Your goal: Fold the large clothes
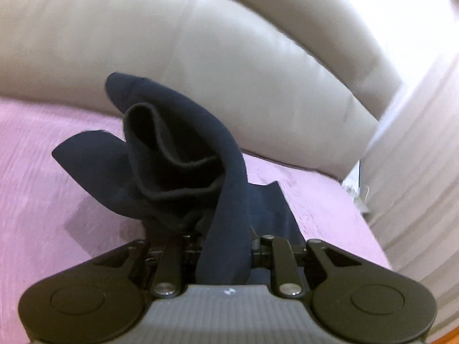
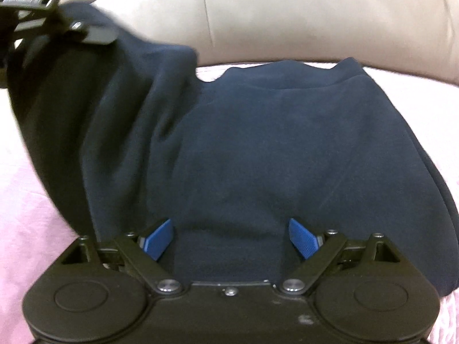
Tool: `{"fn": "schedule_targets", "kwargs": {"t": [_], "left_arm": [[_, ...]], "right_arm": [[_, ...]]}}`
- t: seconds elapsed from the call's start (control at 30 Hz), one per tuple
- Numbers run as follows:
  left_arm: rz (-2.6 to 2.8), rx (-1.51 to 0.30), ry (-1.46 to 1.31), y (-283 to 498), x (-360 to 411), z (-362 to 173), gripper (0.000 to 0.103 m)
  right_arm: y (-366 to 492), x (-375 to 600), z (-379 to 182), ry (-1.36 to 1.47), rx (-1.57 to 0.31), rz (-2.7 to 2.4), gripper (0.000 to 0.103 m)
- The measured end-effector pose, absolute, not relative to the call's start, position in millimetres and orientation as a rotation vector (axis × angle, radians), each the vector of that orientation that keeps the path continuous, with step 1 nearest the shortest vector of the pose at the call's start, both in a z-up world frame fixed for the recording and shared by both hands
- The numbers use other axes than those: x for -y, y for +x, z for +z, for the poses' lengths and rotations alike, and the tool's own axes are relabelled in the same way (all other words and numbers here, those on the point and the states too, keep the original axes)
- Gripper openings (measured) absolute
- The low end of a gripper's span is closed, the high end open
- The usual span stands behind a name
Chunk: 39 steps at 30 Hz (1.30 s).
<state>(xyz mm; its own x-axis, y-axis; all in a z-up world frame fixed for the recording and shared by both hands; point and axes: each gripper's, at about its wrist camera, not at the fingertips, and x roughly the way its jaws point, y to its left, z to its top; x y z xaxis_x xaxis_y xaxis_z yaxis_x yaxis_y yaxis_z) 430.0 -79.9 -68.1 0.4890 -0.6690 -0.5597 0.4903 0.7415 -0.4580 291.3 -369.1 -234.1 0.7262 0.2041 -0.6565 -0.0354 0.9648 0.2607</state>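
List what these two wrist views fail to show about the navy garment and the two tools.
- Left tool pads, left wrist view: buried under the bunched navy garment it grips.
- Left tool body, right wrist view: cut off by the top-left edge and blurred.
- Garment's near hem, right wrist view: hidden behind the open right tool.
- Garment's type: folds and blur leave this unclear.

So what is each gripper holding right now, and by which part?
The left gripper is shut on the navy garment, pinching a bunched side edge and lifting it. The right gripper is open, holding nothing.
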Motion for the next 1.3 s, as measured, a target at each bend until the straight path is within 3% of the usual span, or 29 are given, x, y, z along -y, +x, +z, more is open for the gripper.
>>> {"fn": "schedule_targets", "kwargs": {"t": [0.1, 0.27, 0.53, 0.9, 1.07, 1.2, 1.23, 1.27, 1.3], "left_arm": [[-0.646, -0.789, -0.127, 417.0, 116.4, -55.2, 0.023], [-0.65, -0.759, -0.007, 393.5, 175.5, -50.3, 0.023], [-0.705, -0.817, 0.02, 363.2, 281.5, -111.7, 0.024], [-0.742, -0.798, 0.149, 333.3, 320.5, -147.3, 0.028], [-0.774, -0.807, 0.22, 321.2, 317.0, -136.2, 0.047], [-0.869, -0.874, 0.237, 307.8, 308.7, -134.5, 0.049], [-0.893, -0.918, 0.207, 309.3, 303.1, -134.9, 0.049], [-0.904, -0.96, 0.172, 312.0, 295.9, -134.1, 0.049], [-0.884, -0.987, 0.143, 315.0, 287.5, -130.8, 0.049]], "right_arm": [[292.2, 407.0, -221.7, 0.398, -0.786, 0.161, 0.102], [270.4, 475.9, -201.8, 0.548, -0.698, 0.017, 0.102], [224.1, 569.0, -213.9, 1.017, -0.477, -0.031, 0.103], [306.1, 563.9, -213.2, 0.914, -0.497, 0.244, 0.102], [358.4, 552.8, -193.3, 0.79, -0.593, 0.275, 0.103], [392.1, 530.3, -172.4, 0.646, -0.698, 0.28, 0.103], [396.6, 524.2, -168.6, 0.602, -0.707, 0.267, 0.086], [399.5, 520.4, -164.8, 0.576, -0.708, 0.226, 0.029], [401.1, 520.5, -162.0, 0.584, -0.694, 0.206, 0.024]]}}
